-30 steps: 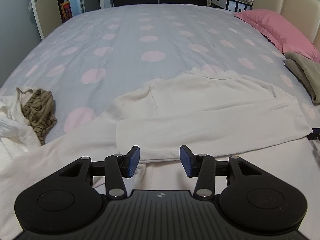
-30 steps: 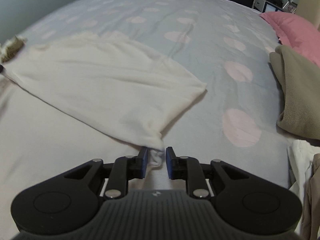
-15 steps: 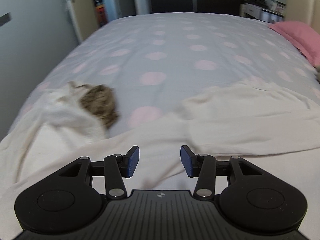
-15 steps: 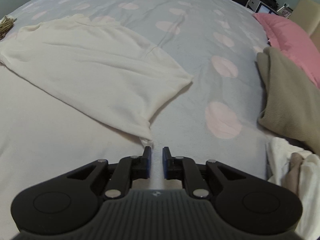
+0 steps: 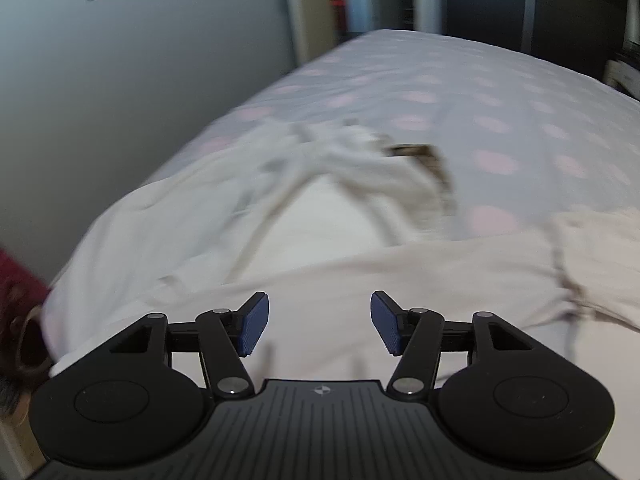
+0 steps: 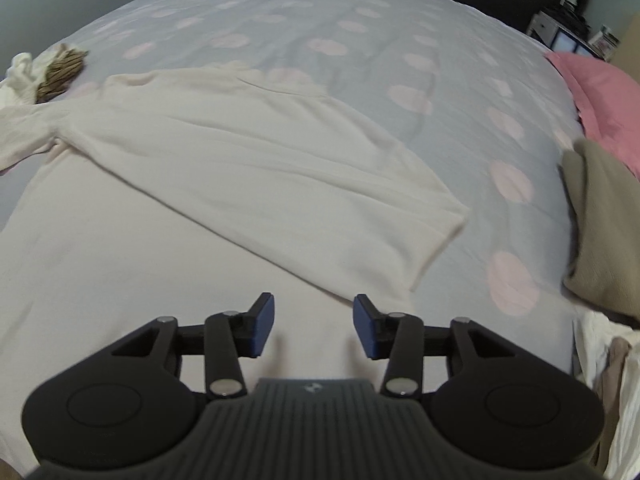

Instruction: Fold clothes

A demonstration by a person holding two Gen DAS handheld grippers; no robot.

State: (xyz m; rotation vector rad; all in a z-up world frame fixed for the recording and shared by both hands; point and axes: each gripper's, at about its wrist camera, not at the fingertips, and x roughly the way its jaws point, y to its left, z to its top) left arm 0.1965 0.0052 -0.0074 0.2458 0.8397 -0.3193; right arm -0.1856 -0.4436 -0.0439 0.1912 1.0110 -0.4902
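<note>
Both the left gripper [image 5: 319, 322] and the right gripper [image 6: 314, 326] hang above the cream shirt [image 6: 248, 168], jaws apart, holding nothing.

My left wrist view is smeared by motion: the crumpled pale clothes [image 5: 320, 168] and a dark striped piece [image 5: 432, 164] among them lose all detail, and I cannot read the doorway [image 5: 360, 0] beyond the bed. A dark red shape [image 5: 16, 292] at the left edge is cut off and unidentifiable. In my right wrist view, the cream top [image 6: 240, 168] runs out of frame at left, and the olive garment [image 6: 600, 224] and pink pillow [image 6: 600, 96] are clipped at right.
</note>
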